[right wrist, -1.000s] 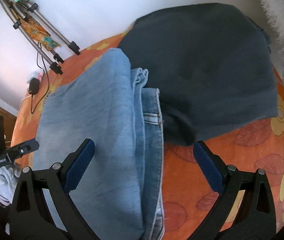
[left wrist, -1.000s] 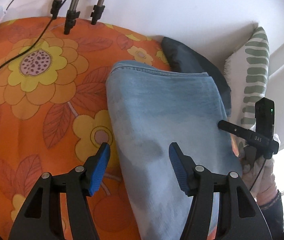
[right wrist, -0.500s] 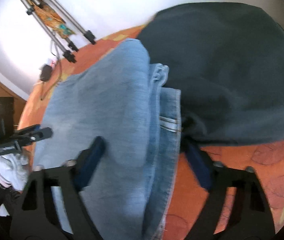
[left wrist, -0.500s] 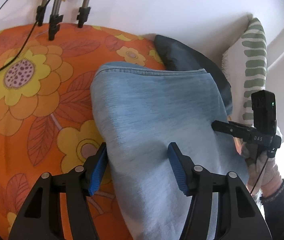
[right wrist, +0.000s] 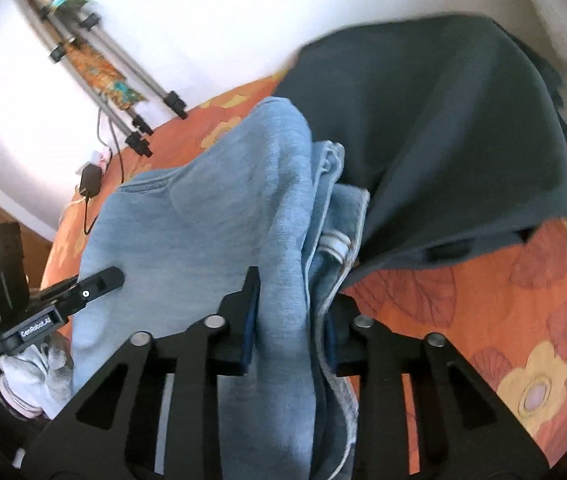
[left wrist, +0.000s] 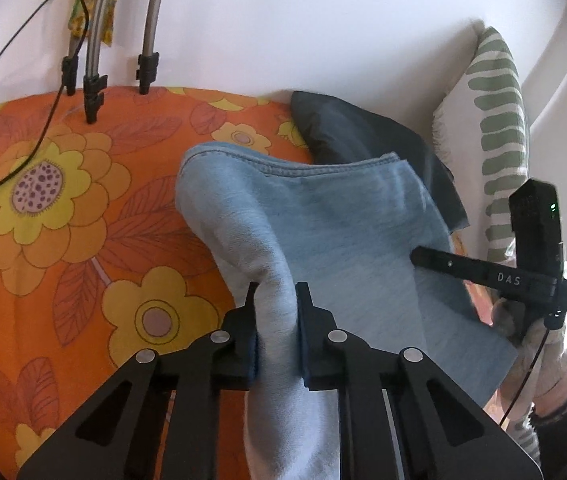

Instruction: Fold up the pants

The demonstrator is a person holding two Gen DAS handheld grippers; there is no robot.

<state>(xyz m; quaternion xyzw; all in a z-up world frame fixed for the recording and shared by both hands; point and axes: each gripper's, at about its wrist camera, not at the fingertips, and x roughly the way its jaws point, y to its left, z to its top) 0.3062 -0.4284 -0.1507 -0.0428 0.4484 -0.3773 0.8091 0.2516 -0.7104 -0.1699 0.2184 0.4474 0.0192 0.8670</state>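
Orange flowered bedspread (left wrist: 63, 240) against white wall (left wrist: 283, 20). "DAS" and "GenRobotAI" readable on gripper mounts. Left gripper (left wrist: 276, 300) and right gripper (right wrist: 289, 292) closing, pinching blue jeans (left wrist: 323, 220) on bedspread.

Domestic room, most likely a bedroom. Indicators: soft surface under an orange floral bedspread (left wrist: 63, 240), striped fringed cushion (left wrist: 495, 152) against a plain white wall (left wrist: 283, 20), folded dark garment (right wrist: 443, 140), tripod legs (right wrist: 123, 80) standing alongside.

Right tongs (right wrist: 289, 312) closing on a bunched fold of the pants (right wrist: 203, 220)
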